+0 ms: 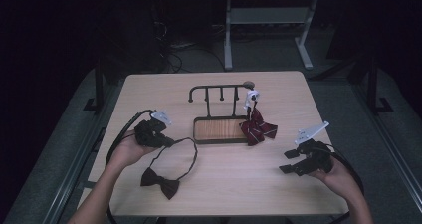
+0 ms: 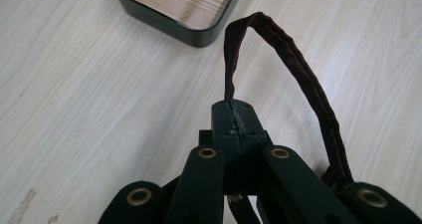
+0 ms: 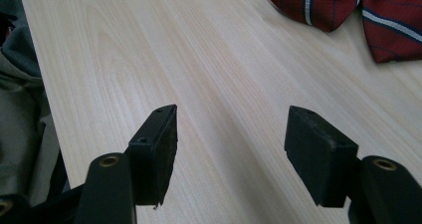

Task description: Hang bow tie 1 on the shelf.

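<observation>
The left hand-held gripper (image 2: 234, 115) pinches the bow tie's strap (image 2: 303, 79); the right hand-held gripper (image 3: 231, 152) hangs spread, touching nothing.

Setting: a dim lab or recording workspace. Evidence: one pale wood-grain tabletop (image 1: 219, 174) lit against dark surroundings; grey carpeted floor (image 1: 268, 55); loose cables (image 1: 171, 50) trailing on it behind the tabletop; the white steel legs of a second desk (image 1: 263, 30) beyond; black stand posts (image 1: 372, 79) flanking both sides.
</observation>
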`<state>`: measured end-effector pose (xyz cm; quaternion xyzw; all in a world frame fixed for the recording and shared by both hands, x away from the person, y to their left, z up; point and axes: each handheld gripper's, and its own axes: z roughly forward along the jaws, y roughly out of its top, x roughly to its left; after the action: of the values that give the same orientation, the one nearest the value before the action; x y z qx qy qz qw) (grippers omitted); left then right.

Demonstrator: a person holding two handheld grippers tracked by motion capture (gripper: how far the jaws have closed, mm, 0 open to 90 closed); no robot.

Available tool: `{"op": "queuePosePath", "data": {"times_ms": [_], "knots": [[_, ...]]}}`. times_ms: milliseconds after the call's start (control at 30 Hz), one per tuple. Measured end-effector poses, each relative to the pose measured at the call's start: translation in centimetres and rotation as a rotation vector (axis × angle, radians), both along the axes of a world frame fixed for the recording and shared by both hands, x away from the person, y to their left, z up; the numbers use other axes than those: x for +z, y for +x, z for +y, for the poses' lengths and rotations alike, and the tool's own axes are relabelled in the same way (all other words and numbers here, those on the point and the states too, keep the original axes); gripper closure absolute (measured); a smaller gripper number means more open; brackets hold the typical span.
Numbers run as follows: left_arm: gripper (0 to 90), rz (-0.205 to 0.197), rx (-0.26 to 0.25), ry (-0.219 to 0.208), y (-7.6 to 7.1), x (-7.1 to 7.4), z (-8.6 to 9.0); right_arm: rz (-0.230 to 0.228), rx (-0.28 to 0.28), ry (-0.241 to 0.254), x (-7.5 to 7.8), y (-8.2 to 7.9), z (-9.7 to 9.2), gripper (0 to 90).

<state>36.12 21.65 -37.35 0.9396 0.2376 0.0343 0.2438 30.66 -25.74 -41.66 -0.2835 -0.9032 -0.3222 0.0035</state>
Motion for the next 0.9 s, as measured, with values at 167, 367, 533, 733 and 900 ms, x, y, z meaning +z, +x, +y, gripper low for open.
{"op": "queuePosePath", "data": {"times_ms": [167,367,533,733,900], "knots": [[90.0,0.003,-0.01,0.012,0.1,0.5,0.1,0.002,-0.006,0.005,0.0,0.0,-0.3,37.4],[90.0,0.01,-0.032,0.013,0.1,1.1,-0.3,-0.004,-0.013,0.008,0.1,-0.1,-0.5,36.9],[90.0,0.017,-0.04,0.001,-0.1,1.9,-0.3,-0.008,-0.016,0.007,0.3,0.0,-0.5,36.7],[90.0,0.008,-0.048,0.008,0.0,2.8,-0.1,-0.006,-0.009,0.009,0.3,0.0,-0.4,36.6],[90.0,0.001,-0.052,0.012,-0.1,3.3,-0.1,-0.01,-0.008,0.013,0.4,0.1,-0.3,36.5]]}}
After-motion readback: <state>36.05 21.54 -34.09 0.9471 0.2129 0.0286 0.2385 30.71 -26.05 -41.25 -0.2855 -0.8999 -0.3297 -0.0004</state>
